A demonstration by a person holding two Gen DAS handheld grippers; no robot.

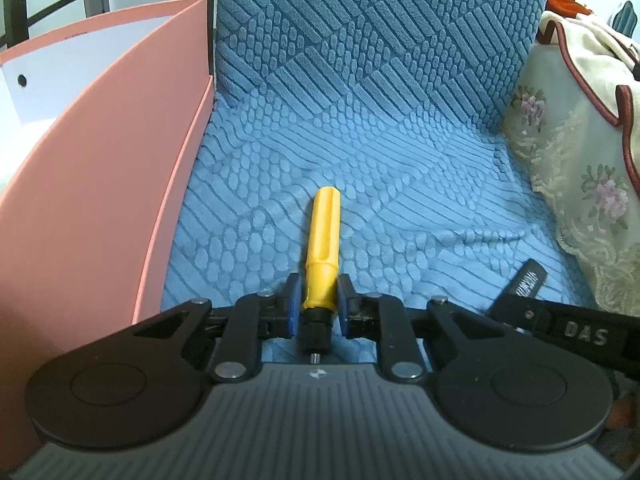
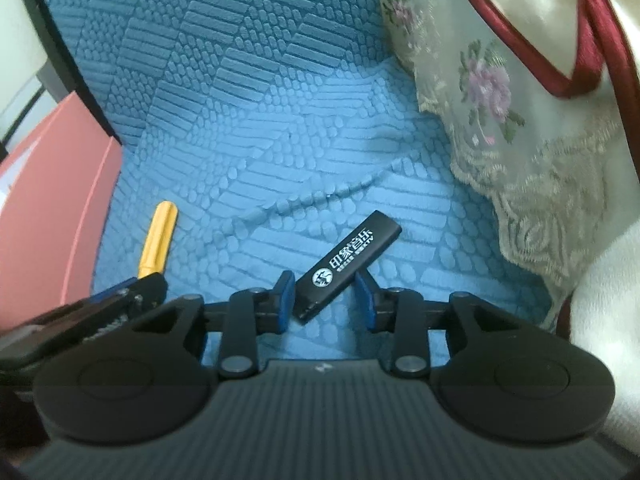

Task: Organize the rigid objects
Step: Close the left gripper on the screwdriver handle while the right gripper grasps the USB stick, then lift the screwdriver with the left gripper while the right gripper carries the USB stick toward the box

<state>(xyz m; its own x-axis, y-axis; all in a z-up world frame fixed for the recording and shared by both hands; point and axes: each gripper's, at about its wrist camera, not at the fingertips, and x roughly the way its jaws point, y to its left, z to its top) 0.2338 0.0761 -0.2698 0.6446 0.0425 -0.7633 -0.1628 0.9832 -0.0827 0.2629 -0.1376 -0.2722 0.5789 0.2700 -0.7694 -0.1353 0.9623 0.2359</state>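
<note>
My left gripper (image 1: 318, 298) is shut on a yellow-handled screwdriver (image 1: 323, 240), gripping the handle's lower end; the handle points away over the blue textured seat cover (image 1: 400, 184). The screwdriver (image 2: 158, 240) and left gripper also show at the left of the right wrist view. My right gripper (image 2: 326, 296) straddles a black rectangular case with white lettering (image 2: 344, 264). The case lies tilted between the blue pads; the right pad touches it and a gap remains at the left pad. The case's end shows in the left wrist view (image 1: 524, 282).
A pink open box (image 1: 100, 184) stands at the left edge of the seat, also in the right wrist view (image 2: 52, 208). A lace floral cloth with red trim (image 2: 520, 92) lies along the right. The chair back rises behind.
</note>
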